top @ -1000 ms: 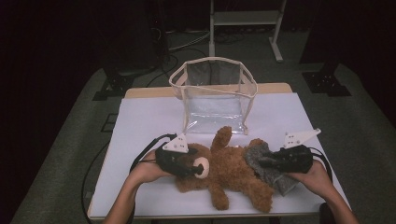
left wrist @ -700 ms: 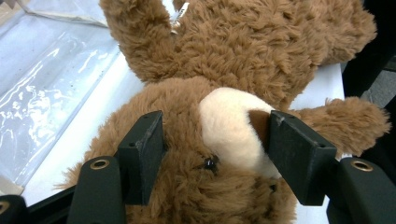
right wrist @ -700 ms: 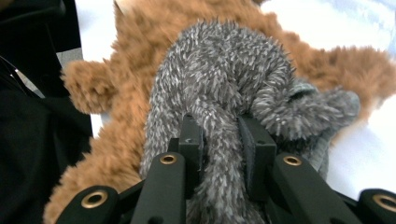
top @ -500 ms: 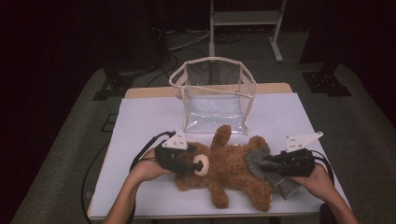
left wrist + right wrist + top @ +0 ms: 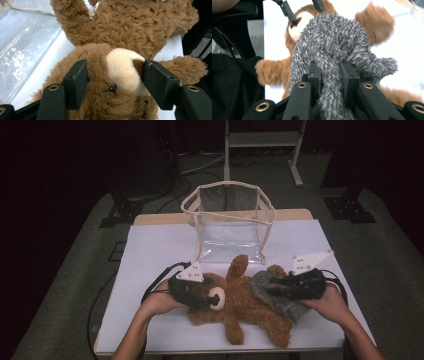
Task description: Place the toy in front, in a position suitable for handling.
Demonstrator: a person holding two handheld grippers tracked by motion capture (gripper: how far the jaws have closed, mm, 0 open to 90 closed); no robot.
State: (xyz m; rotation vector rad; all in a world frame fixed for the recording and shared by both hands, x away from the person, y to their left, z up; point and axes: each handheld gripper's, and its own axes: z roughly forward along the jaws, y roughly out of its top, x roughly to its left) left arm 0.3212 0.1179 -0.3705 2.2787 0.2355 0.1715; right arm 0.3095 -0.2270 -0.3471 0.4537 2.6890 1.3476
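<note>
Clear plastic bag (image 5: 227, 225) standing open-topped at the back middle of the table (image 5: 150, 250), cream trim round the rim, boxy, soft-sided. Can't make out anything inside; looks see-through right down to the white tabletop. In the left gripper view, shiny crinkled sheet (image 5: 22, 50) off to the left, probably the same plastic.

Over on the left: left gripper (image 5: 202, 292) clamped round the head of the bear (image 5: 245, 302), black jaws pressing into the fur on either side of the pale muzzle (image 5: 123, 68). Same spot as a second ago, no shift there.

Bear itself lying flat on its back at the front of the table, just in front of the bag, head to the left, one arm poking up toward the bag wall. Brown, curly, shaggy plush, with a tiny dark eye just showing.

On the right: right gripper (image 5: 280, 287) pinched tight on a fold of the grey cloth (image 5: 332, 50), jaws nearly together with the stuff squeezed between. Grey thing fuzzy, spiky pile, salt-and-pepper, draped over the bear's lower half. Compared with a second ago, lifted up and pulled a bit toward the back, with the cloth bunched higher.
</note>
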